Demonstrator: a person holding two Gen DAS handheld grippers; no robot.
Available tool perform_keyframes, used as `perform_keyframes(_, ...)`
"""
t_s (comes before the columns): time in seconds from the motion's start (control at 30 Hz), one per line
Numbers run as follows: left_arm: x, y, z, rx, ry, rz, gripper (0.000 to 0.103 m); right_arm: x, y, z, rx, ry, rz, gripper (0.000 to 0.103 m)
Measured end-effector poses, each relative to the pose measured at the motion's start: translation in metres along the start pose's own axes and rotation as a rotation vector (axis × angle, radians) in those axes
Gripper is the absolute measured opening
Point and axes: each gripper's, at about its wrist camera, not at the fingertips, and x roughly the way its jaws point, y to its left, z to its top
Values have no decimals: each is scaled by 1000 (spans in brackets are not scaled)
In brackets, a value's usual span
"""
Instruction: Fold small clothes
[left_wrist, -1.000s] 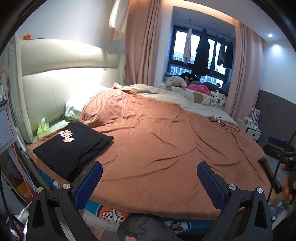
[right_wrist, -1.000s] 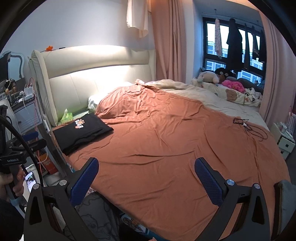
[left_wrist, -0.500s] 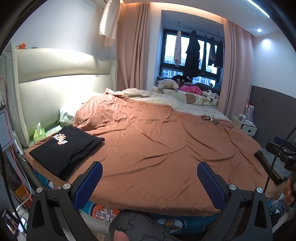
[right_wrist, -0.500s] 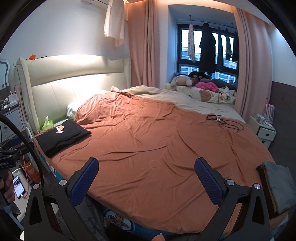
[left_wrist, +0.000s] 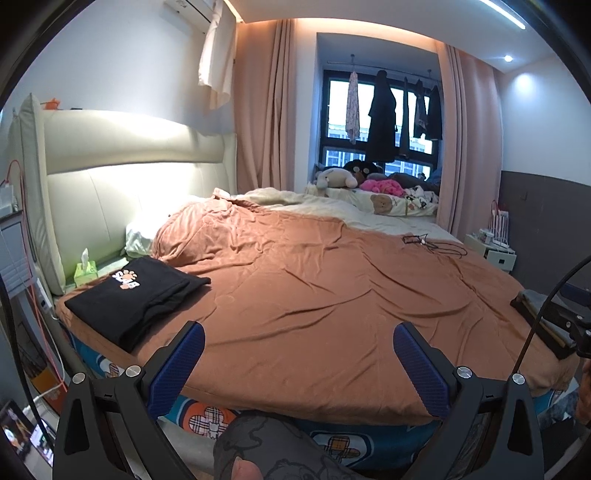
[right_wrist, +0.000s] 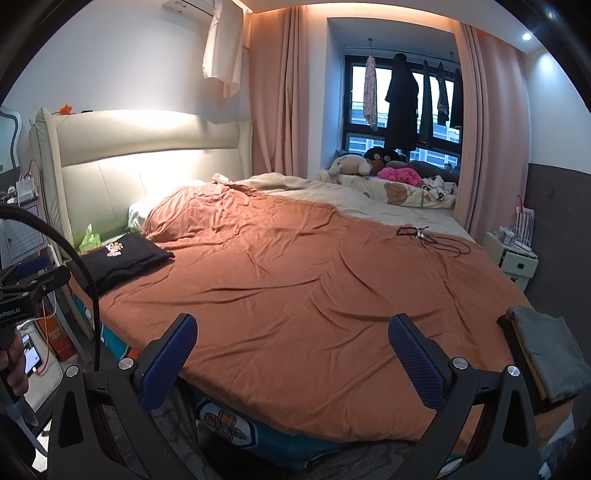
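A folded black garment (left_wrist: 136, 295) with an orange paw print lies at the bed's near left corner; it also shows in the right wrist view as the black garment (right_wrist: 122, 258). A stack of folded clothes (right_wrist: 546, 358), grey on top, rests at the bed's right corner, seen again as the stack (left_wrist: 543, 314) in the left wrist view. My left gripper (left_wrist: 297, 354) hangs open above the bed's foot edge, holding nothing. My right gripper (right_wrist: 291, 350) is open too, empty, over the same edge. Both are well short of either garment.
The rust-brown blanket (left_wrist: 314, 280) covers the bed. A black cable (right_wrist: 428, 240) lies far right on it. Soft toys (right_wrist: 354, 164) line the window sill. A tissue box (left_wrist: 85, 271) sits by the headboard, a nightstand (right_wrist: 513, 258) at right, a phone (right_wrist: 31, 356) on the floor left.
Both grippers have drawn back and tilted up from the bed, so more of the room and the bed's foot edge shows. The jaws stayed open. The clothes have not moved.
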Motion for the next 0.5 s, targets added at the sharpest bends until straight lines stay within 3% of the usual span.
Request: perform_keyframes(0.5, -4, 5, -9, -28, 4, -20, 103, -9, -4, -5, 43, 10, -10, 103)
